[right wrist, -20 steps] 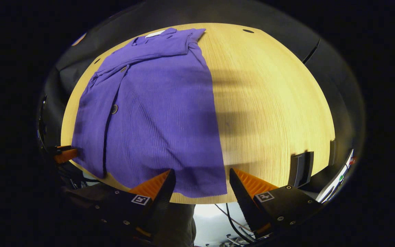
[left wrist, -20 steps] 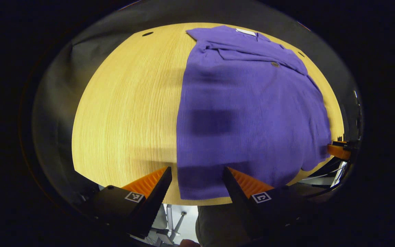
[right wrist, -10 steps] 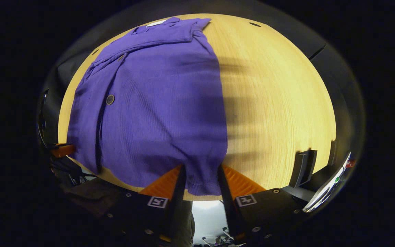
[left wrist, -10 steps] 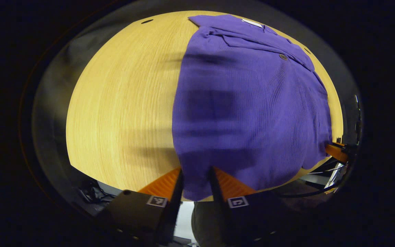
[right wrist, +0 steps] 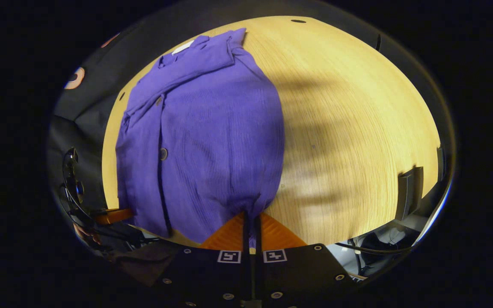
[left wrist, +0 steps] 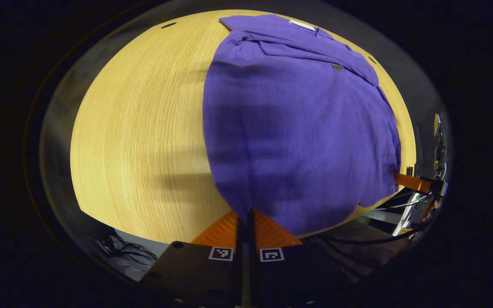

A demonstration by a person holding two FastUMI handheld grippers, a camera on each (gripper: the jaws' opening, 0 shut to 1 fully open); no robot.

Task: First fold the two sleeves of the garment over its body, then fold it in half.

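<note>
Garment: a purple shirt (left wrist: 298, 128) lies spread on a pale wooden table (left wrist: 144, 128), collar end far from the grippers, hem end at the near table edge. Both sleeves are already folded in over the body.

Left gripper: the left gripper (left wrist: 245, 214) sits at the bottom of the left gripper view. Its two fingers are pressed together with almost no gap, pinching the near left corner of the shirt's hem. The cloth gathers into a point where it enters the fingers.

Right gripper: the right gripper (right wrist: 250, 216) sits at the bottom of the right gripper view, fingers likewise closed tight on the other near hem corner, with small puckers in the fabric just above the tips.

Left gripper view adds: a white neck label (left wrist: 302, 25) at the collar, one button (left wrist: 337, 67) near the top, and, at the far right edge, the other gripper's finger touching the hem beside some cables.

Right gripper view adds: the button placket running down the shirt's left part with a button (right wrist: 163, 153), a dark block (right wrist: 408, 191) at the table's right edge, and the other gripper's finger low on the left at the hem.

Table: bare wood lies beside the shirt in both views, crossed by soft shadows.
</note>
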